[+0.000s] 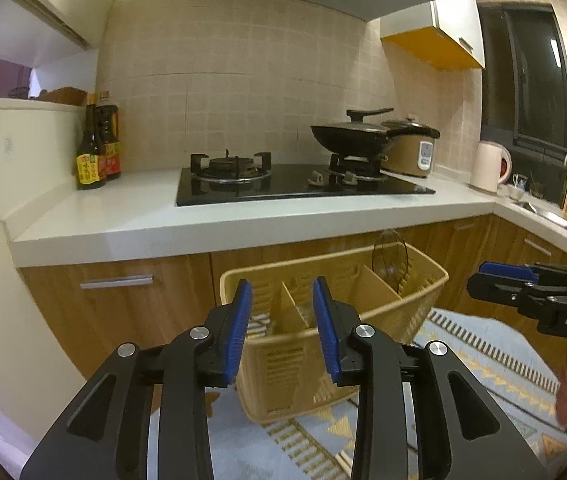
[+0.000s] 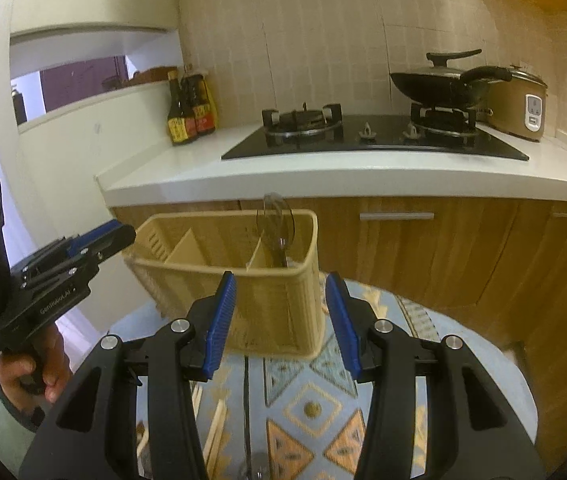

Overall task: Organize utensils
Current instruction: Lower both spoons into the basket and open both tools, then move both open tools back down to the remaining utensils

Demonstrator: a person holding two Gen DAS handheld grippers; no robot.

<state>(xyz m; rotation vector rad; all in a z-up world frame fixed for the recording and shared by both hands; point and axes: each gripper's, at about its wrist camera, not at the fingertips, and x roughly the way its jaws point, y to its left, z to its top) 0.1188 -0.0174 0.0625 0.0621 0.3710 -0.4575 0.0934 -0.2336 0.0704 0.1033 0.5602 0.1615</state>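
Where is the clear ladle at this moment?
The clear ladle stands upright in the right-end compartment of the yellow basket, on the rug in front of the wooden cabinets; both views show it below the counter edge.

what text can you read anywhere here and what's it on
"DAS": white letters on the black right gripper body, cut off at the picture edge.
"GenRobot.AI": faint print on the black left gripper body.
Yellow labels on the dark sauce bottles: too blurred to read.
Beige rice cooker panel: too small to read.

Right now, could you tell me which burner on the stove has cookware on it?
The right burner: a lidded black wok sits on it; the left burner is bare.
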